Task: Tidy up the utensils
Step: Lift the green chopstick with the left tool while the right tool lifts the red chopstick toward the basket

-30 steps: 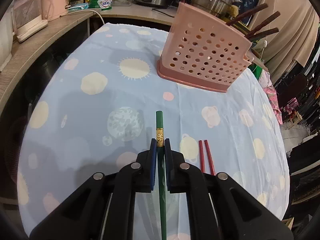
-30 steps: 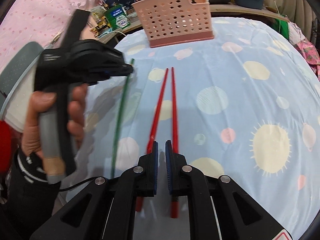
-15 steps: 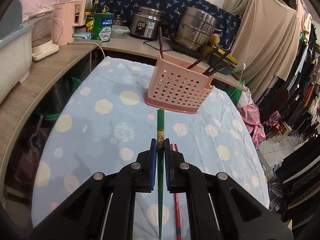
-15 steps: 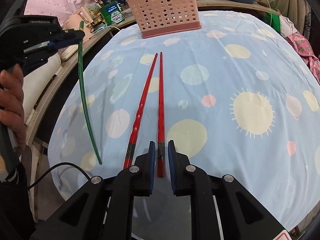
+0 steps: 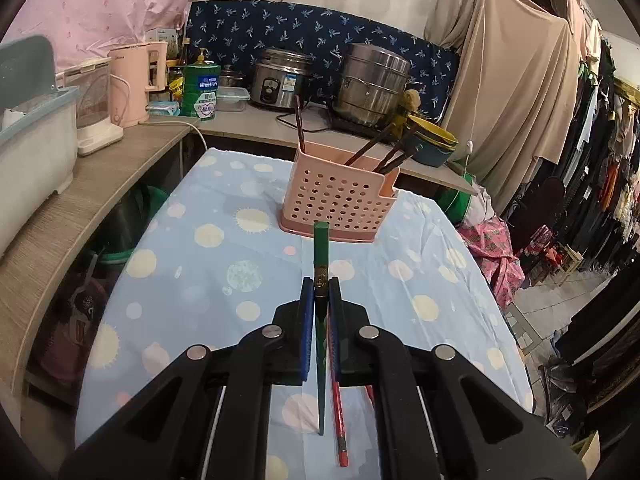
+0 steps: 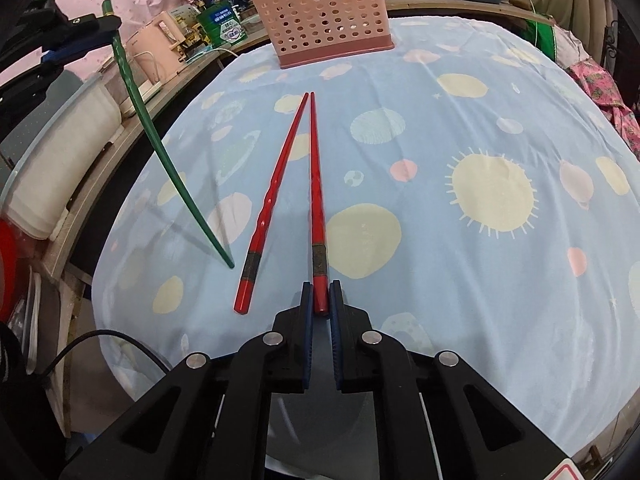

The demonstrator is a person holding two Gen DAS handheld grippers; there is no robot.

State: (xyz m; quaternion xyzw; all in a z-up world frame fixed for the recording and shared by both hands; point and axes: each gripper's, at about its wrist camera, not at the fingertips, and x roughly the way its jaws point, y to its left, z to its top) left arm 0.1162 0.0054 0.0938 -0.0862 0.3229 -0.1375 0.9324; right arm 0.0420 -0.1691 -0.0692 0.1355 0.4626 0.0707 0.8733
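Note:
My left gripper (image 5: 321,282) is shut on a green chopstick (image 5: 321,244) near its gold band and holds it in the air, thin end hanging down toward the table. In the right wrist view the same green chopstick (image 6: 160,140) slants down from the left gripper (image 6: 110,26) at upper left. My right gripper (image 6: 321,286) is shut on the thick end of a red chopstick (image 6: 316,184) that lies on the cloth. A second red chopstick (image 6: 276,196) lies just left of it. The pink perforated utensil basket (image 5: 336,204) stands at the table's far end with several dark chopsticks in it.
The table wears a light blue cloth (image 6: 480,128) with sun and planet prints. Behind it a wooden counter (image 5: 100,184) carries a pink kettle (image 5: 132,84), a rice cooker (image 5: 280,80) and a steel pot (image 5: 372,84). Clothes hang at the right (image 5: 600,160).
The left gripper has risen and pulled back with the green chopstick, lifting it off the cloth. The right gripper has slid back along the red chopstick and shut on its thick end.

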